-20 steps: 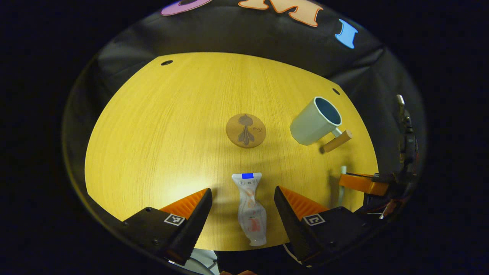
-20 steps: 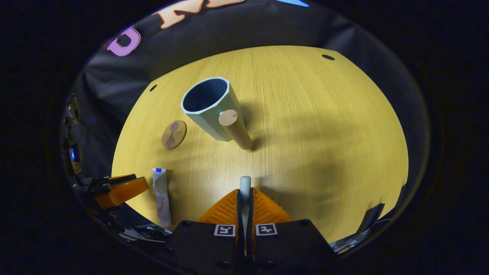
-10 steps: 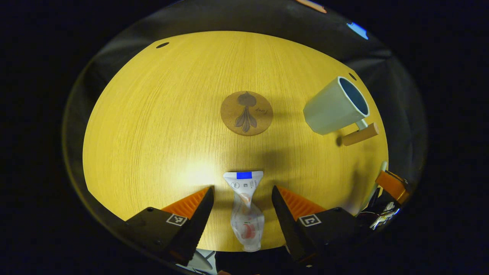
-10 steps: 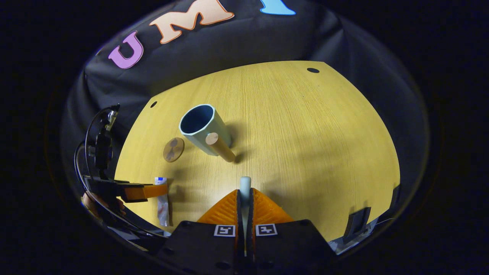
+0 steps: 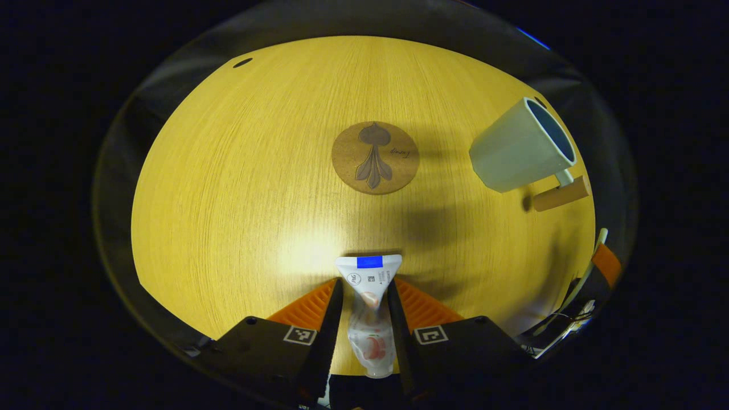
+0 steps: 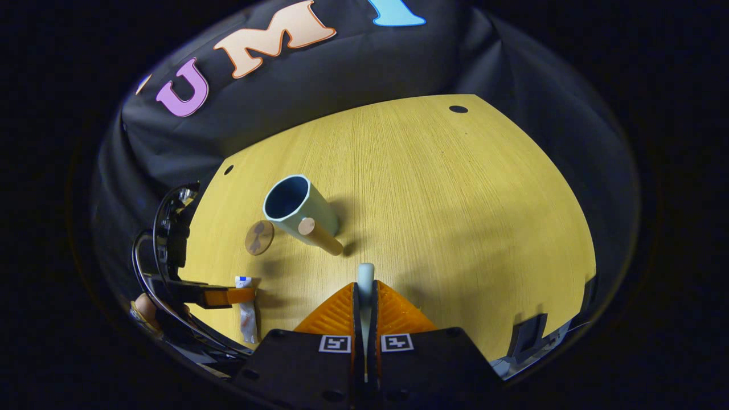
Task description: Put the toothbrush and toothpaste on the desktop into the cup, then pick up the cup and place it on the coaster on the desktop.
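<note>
Left gripper (image 5: 364, 302): its 2 orange fingers (image 5: 310, 304) sit against either side of the toothpaste tube (image 5: 369, 310), clamped on its narrow waist. The tube lies flat on the table (image 5: 239, 188) at the near edge, crimped end with the blue mark pointing toward the middle, cap end toward the camera. Whether it has left the wood yet cannot be told.

Right gripper (image 6: 365, 296): fingers together on the toothbrush (image 6: 365, 276), whose pale end pokes out past the fingertips, held above the table.

Cup (image 6: 293, 208): pale blue-green, upright, wooden peg handle (image 6: 319, 236) pointing toward the near edge, interior looks empty. Cork coaster (image 5: 375, 158) sits bare near the table's middle, apart from the cup. Neither item is in the cup yet.

Handling notes, judged:
- Tube looks like soft plastic film, light and partly flattened. It should buckle under a hard squeeze and may droop or swing from a grip at the waist. A hold nearer the stiffer cap shoulder would steady it; the crimp is thin and slippery.
- Toothbrush is stiff, light and slim. It can pivot between ribbed pads if bumped on the cup rim.
- Cup appears rigid ceramic, heavier, breakable. The peg handle or the wall at the rim looks the surest place to grip.
- A light cup could tip when the tube leans on its rim.
</note>
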`<action>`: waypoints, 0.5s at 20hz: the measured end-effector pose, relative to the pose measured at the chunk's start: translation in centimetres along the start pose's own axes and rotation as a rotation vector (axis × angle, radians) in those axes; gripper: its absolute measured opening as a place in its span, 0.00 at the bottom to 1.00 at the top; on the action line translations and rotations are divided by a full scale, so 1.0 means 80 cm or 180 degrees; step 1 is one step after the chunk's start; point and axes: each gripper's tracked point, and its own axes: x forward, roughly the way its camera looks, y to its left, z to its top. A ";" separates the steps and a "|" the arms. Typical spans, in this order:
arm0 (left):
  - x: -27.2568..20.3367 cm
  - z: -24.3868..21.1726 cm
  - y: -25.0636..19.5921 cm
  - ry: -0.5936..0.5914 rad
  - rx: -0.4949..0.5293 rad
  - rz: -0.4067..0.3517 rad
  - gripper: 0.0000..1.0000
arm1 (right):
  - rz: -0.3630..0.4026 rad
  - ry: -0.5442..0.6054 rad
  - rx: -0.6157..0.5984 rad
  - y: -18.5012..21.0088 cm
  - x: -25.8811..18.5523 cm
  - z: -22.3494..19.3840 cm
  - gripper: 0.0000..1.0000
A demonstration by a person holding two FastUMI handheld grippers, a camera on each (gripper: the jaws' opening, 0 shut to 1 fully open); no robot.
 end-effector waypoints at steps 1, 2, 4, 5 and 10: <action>0.001 -0.002 0.004 0.0013 0.0016 0.0048 0.46 | -0.0001 -0.0026 0.0002 -0.002 -0.001 0.005 0.03; 0.001 -0.004 0.003 0.0024 -0.0002 0.0078 0.43 | 0.0005 -0.0063 -0.0002 -0.005 -0.002 0.012 0.05; 0.001 -0.006 0.002 0.0030 -0.0013 0.0083 0.30 | 0.0005 -0.0126 0.0012 -0.008 -0.003 0.023 0.05; -0.001 -0.005 0.002 0.0046 -0.0002 0.0089 0.23 | 0.0010 -0.0156 0.0027 -0.009 -0.006 0.028 0.05; -0.001 -0.004 0.001 0.0110 0.0030 0.0112 0.18 | 0.0059 -0.0271 0.0073 -0.016 -0.012 0.043 0.05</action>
